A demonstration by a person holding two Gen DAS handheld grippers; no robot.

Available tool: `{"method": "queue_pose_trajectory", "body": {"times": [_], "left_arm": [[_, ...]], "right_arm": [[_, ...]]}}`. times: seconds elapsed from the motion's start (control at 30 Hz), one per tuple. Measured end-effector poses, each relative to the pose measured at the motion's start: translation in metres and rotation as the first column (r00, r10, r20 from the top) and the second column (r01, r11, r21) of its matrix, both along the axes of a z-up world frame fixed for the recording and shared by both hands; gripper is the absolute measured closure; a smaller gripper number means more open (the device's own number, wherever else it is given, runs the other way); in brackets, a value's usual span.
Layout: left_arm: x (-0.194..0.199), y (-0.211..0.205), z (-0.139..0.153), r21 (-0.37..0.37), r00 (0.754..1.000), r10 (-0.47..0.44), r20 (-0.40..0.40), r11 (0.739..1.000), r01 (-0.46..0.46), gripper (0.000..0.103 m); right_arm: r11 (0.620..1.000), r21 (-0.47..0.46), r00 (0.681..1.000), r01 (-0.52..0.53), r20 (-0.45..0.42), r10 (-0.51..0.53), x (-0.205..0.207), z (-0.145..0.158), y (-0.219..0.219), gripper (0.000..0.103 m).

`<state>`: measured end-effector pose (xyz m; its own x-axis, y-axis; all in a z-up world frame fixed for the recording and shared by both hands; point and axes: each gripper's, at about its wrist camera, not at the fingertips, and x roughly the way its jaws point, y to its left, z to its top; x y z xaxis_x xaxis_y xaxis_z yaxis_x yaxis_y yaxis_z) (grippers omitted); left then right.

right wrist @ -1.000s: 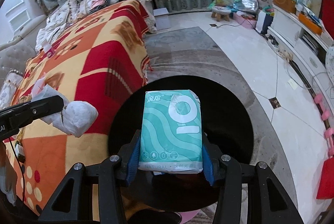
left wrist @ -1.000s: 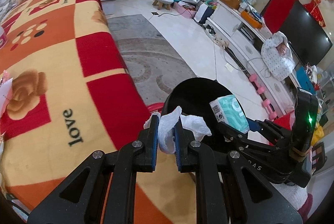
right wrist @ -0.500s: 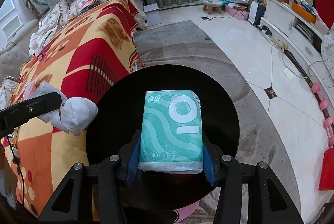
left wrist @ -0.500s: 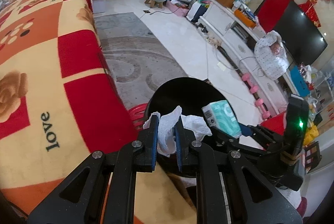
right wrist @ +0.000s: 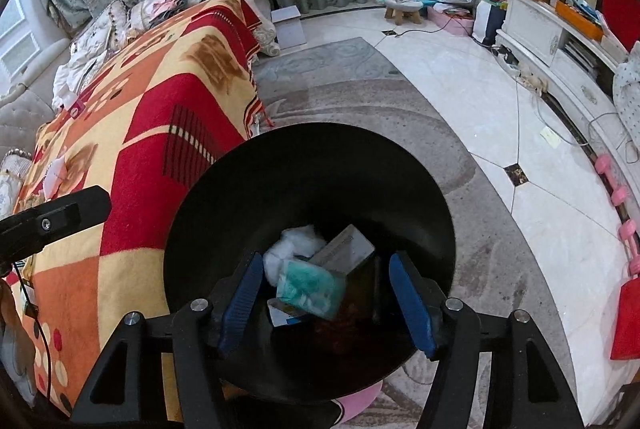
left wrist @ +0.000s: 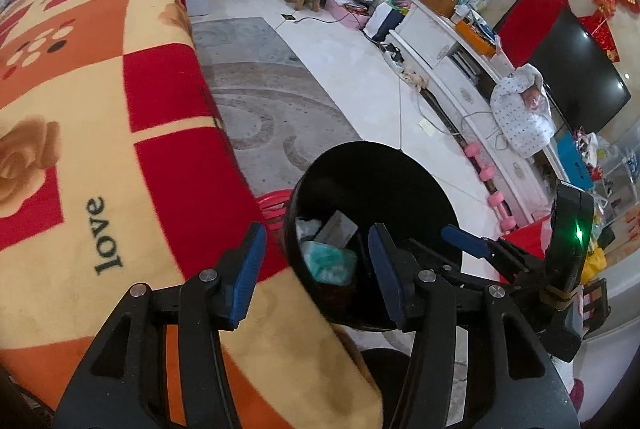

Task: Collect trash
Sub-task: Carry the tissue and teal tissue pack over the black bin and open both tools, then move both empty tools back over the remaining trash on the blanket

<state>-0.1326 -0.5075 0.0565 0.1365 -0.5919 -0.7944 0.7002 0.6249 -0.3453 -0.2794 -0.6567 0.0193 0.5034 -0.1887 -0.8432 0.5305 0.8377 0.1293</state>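
A black round trash bin stands on the rug beside the blanket-covered sofa. Inside it lie a teal tissue pack, a crumpled white tissue and a grey carton. My left gripper is open and empty above the bin's left rim. My right gripper is open and empty right over the bin's mouth; it also shows in the left wrist view.
The sofa with the red, orange and yellow blanket lies to the left. A TV cabinet with cables and pink dumbbells runs along the right. A small stool and bags stand at the back.
Both grippers have opened. The white tissue left my left gripper and the teal tissue pack left my right gripper; both now lie inside the bin.
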Motion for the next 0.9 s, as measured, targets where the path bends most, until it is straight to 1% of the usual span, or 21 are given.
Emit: {"method": "queue_pose_trajectory", "body": {"times": [0.2, 0.4, 0.53, 0.9], "left_arm": [[0.0, 0.011, 0.006, 0.021, 0.999, 0.026, 0.037, 0.999, -0.026, 0.051], [-0.001, 0.027, 0.012, 0.045, 0.995, 0.058, 0.085, 0.997, -0.062, 0.051], [0.0, 0.043, 0.014, 0.058, 0.99, 0.08, 0.118, 0.994, -0.088, 0.051], [0.012, 0.103, 0.026, 0.06, 0.974, 0.17, 0.152, 0.982, -0.181, 0.051]], "right_arm": [[1.0, 0.007, 1.0, -0.021, -0.006, 0.021, 0.006, -0.002, 0.01, 0.039], [0.999, -0.006, 0.999, -0.044, 0.002, 0.044, 0.013, 0.006, 0.024, 0.039], [0.998, -0.012, 0.998, -0.06, 0.009, 0.06, 0.019, 0.012, 0.036, 0.038], [0.986, -0.026, 0.987, -0.162, 0.014, 0.162, 0.051, 0.022, 0.089, 0.035]]}}
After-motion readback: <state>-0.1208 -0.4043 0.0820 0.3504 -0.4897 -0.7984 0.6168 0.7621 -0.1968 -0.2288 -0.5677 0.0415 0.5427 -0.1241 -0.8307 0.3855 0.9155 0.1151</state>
